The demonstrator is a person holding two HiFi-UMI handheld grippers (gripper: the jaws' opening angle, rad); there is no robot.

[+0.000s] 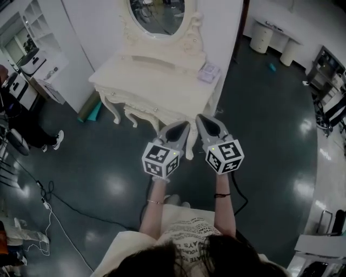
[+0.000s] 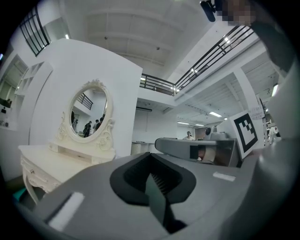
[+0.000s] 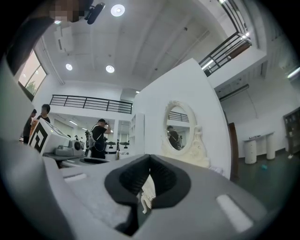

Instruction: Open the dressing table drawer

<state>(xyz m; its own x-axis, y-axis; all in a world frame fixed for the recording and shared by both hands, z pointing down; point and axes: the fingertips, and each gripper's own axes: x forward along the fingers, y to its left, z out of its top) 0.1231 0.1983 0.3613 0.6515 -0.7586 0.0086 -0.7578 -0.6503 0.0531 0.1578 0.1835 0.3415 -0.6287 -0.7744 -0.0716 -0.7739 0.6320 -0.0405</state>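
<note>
The cream dressing table (image 1: 162,76) with an oval mirror (image 1: 157,16) stands against the white wall ahead of me. Its drawer front (image 1: 145,104) runs along the carved front edge and looks closed. My left gripper (image 1: 183,126) and right gripper (image 1: 201,120) are held side by side, level, just short of the table's front right corner, touching nothing. Both are shut and hold nothing. In the left gripper view the jaws meet (image 2: 151,155) with the table (image 2: 51,159) off to the left. In the right gripper view the jaws meet (image 3: 150,157) and the mirror (image 3: 178,124) stands to the right.
A small lilac item (image 1: 208,72) lies on the tabletop's right end. A teal roll (image 1: 93,111) leans by the table's left legs. A black cable (image 1: 59,200) crosses the dark glossy floor. White shelving (image 1: 43,59) stands at left, white stools (image 1: 262,37) at the back right.
</note>
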